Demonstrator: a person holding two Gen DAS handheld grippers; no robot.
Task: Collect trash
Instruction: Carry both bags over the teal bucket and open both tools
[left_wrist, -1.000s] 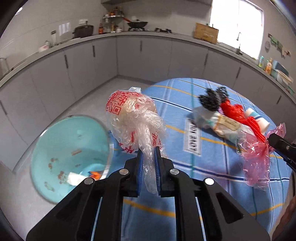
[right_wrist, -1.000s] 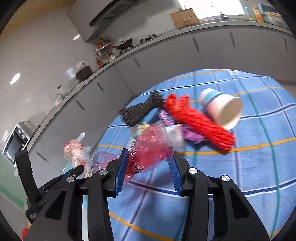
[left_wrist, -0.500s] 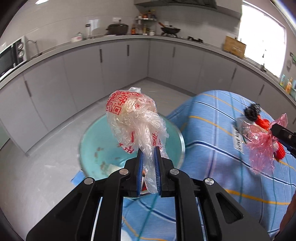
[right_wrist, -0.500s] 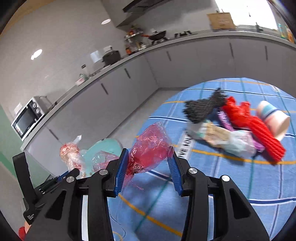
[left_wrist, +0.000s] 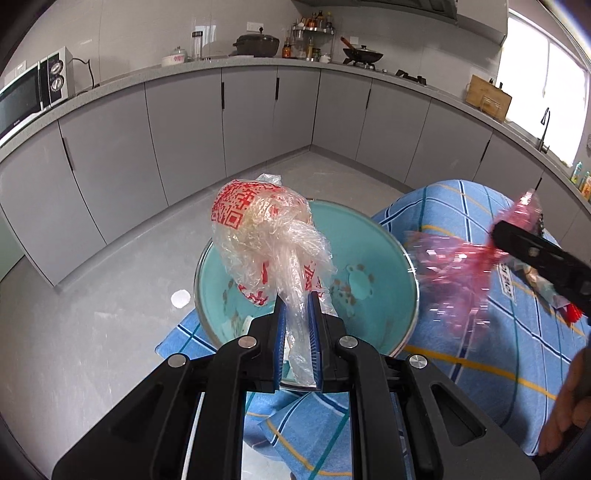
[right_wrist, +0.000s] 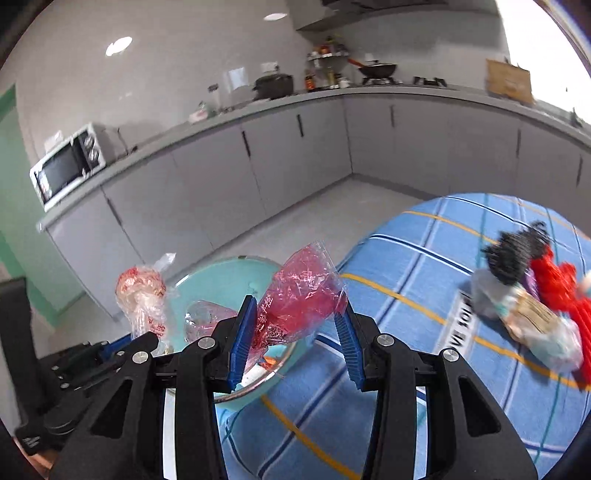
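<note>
Tongs of both hands carry trash over the teal bin (left_wrist: 376, 258): left tongs (left_wrist: 296, 334) pinch a clear printed bag (left_wrist: 258, 229), right tongs (right_wrist: 295, 334) clamp a red wrapper (right_wrist: 295, 295), poised for dropping.

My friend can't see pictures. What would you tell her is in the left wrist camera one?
A black hand-held gripper with blue pads is shut on a crumpled clear plastic bag with red print, held above a round teal bin on the grey kitchen floor. On the right, a second hand-held gripper carries a blurred pink plastic bag over a blue checked tablecloth.
</note>
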